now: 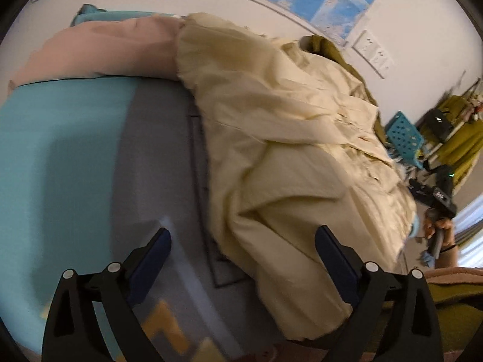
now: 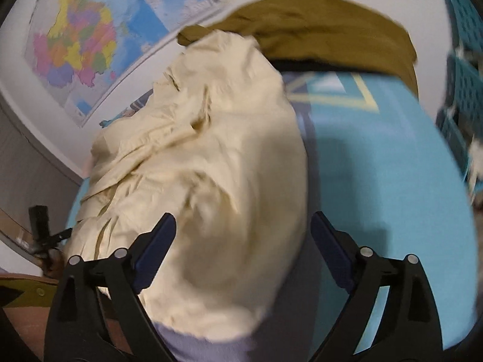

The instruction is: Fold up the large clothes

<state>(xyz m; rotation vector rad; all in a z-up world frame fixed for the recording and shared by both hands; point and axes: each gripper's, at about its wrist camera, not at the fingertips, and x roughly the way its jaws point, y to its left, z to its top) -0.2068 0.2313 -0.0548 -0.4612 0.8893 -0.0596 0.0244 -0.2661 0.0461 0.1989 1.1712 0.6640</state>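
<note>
Both views are smeared by motion blur, so fine detail on the cloth is hard to read. In the left wrist view the left gripper (image 1: 243,242) fills the bottom edge, its frame cut off by the picture; its jaws stand wide apart with nothing pinched between them, the right finger (image 1: 335,259) lying over the cream garment (image 1: 289,150) and the left finger over bare grey bedding (image 1: 157,157). Whether that finger touches the cloth cannot be told. The right gripper (image 2: 243,232) in its own view is likewise spread wide, tilted down over the near end of the garment; cloth lies between the fingers but the pads do not press on it.

The cream garment lies crumpled in a long heap on the bed, across the grey and turquoise cover (image 2: 392,166). Its folds hide whatever shape it has; sleeves or collar cannot be picked out.

Farther off, a pink pillow (image 1: 99,51) lies at the head of the bed, partly covered by the garment. An olive cloth (image 2: 326,27) lies beyond the heap, its far part cut off. At the right edge of the left view a hand (image 1: 437,226) holds the other gripper, small and dim. A wall map (image 2: 87,42) hangs behind, and teal crates (image 2: 462,60) sit blurred at the edge.
</note>
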